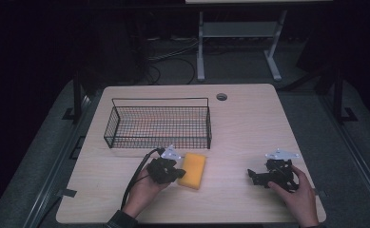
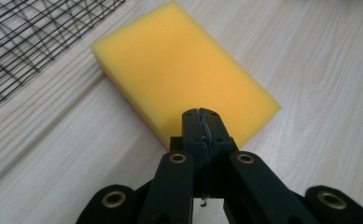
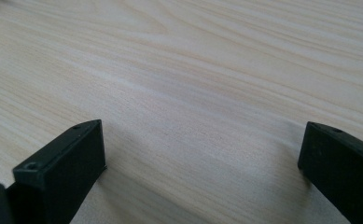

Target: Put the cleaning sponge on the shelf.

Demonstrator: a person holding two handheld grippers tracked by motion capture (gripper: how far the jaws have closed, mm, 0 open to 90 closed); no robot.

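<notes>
Left gripper view: left gripper (image 2: 201,116), jaws pressed together, over the yellow sponge (image 2: 184,70).

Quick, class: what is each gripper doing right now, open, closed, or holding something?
Left gripper: closed, empty, at the yellow sponge.
Right gripper: open, empty, over the table.

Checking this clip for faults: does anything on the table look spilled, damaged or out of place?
Nothing stands out. The yellow sponge lies flat and whole beside the wire basket, which stands upright. The left claw is shut in front of the sponge; the right claw is open over bare table.
</notes>
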